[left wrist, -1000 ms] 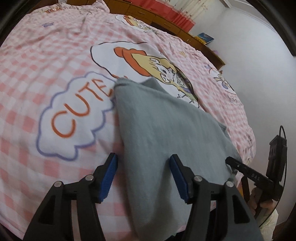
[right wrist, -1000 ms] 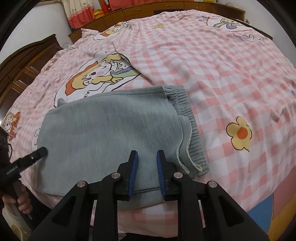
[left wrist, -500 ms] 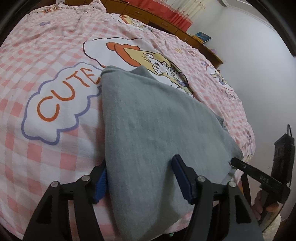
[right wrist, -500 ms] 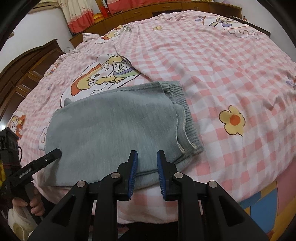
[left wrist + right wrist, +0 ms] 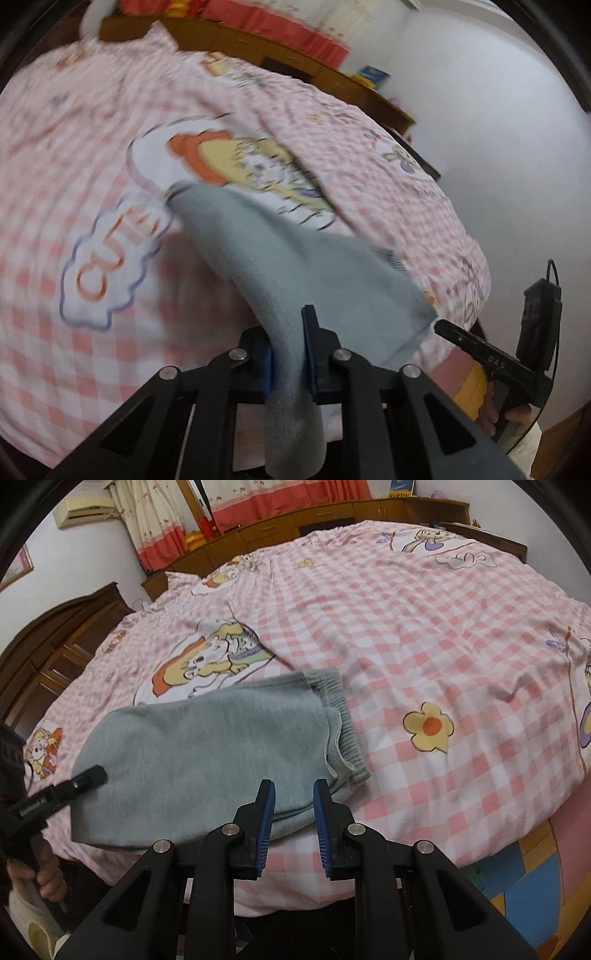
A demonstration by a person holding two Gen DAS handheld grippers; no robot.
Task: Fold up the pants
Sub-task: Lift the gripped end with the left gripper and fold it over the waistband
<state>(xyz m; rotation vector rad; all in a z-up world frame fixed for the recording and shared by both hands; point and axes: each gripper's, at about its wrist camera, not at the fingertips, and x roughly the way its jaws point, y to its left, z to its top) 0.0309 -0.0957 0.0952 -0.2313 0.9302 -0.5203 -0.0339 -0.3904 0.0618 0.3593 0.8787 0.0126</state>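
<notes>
Fingers of the left gripper (image 5: 288, 354) are clamped on the near-left edge of the grey sweatpants (image 5: 207, 749), cloth bunched between the blue pads and hanging below them. The right gripper (image 5: 293, 819) has its fingers apart, nothing between them, at the garment's near edge close to the ribbed waistband (image 5: 341, 720). The pants lie on the pink checked bedspread (image 5: 443, 635), near side of the bed, already folded into a compact rectangle. Judgement: at least one fold is done; the pinched left end likely goes over toward the waistband next.
</notes>
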